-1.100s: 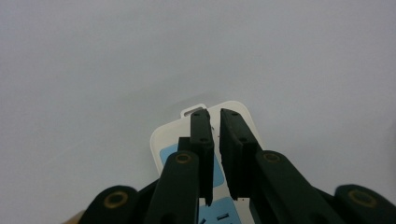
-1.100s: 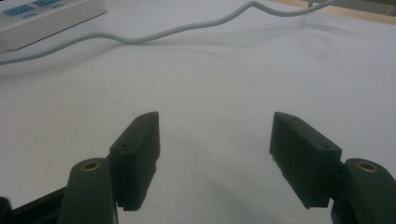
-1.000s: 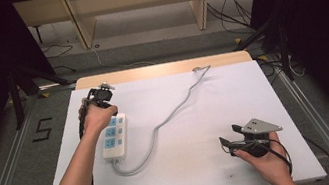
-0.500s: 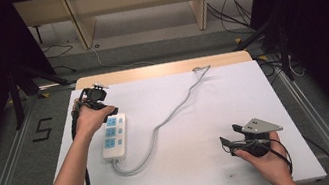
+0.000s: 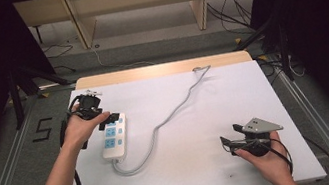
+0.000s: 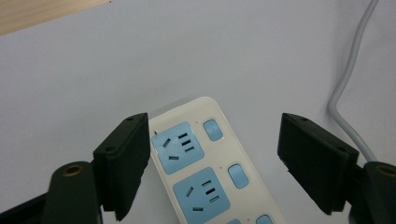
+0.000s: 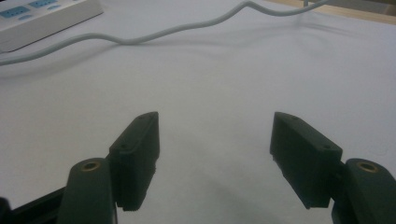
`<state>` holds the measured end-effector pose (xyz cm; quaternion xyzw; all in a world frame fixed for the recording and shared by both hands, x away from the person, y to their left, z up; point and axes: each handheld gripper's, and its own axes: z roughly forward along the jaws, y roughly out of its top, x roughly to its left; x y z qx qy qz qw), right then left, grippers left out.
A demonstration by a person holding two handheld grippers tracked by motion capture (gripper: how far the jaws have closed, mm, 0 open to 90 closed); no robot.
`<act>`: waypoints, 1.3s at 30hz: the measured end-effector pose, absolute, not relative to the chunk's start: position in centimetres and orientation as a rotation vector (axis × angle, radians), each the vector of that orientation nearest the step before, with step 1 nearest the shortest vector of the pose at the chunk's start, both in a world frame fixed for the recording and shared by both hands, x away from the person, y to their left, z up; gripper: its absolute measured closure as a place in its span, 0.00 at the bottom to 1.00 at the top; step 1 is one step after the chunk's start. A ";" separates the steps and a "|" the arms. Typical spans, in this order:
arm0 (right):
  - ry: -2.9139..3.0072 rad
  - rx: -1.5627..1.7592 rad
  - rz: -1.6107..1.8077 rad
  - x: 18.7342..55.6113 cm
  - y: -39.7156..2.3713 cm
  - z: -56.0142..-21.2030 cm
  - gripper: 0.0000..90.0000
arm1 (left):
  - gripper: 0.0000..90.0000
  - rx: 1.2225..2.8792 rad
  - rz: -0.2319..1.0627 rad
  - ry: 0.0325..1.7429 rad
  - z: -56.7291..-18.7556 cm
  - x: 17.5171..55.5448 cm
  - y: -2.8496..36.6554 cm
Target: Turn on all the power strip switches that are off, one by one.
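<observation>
Your left gripper (image 6: 212, 163) above the strip (image 5: 114, 137)
Its jaws have just been opening and stand wide, pressing nothing; the strip lies on the table (image 5: 197, 117) at left, cord (image 5: 166, 117) trailing away; your right gripper (image 7: 215, 158) rests released.

Bare forearms, black left gripper (image 5: 108, 118), black right gripper (image 5: 227, 142) with grey three-cornered plate, brass-ringed screw holes, trailing black cables

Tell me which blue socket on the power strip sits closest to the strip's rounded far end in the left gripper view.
The upper blue socket, beside the top switch; the second socket lies below it.
</observation>
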<state>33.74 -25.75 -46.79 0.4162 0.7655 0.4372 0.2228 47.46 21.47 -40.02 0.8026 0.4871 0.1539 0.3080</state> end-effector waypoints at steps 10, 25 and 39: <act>2.112 1.150 1.211 33.8 -26.0 -46.7 0.37 | 0.24 2.110 0.412 1.209 -39.8 45.5 22.0; 2.114 1.149 1.223 33.7 -25.9 -46.7 0.37 | 0.19 2.077 0.463 1.080 -39.9 42.1 21.7; 2.123 1.143 1.218 33.7 -25.8 -46.8 0.37 | 0.18 2.049 0.497 0.963 -42.7 38.1 21.6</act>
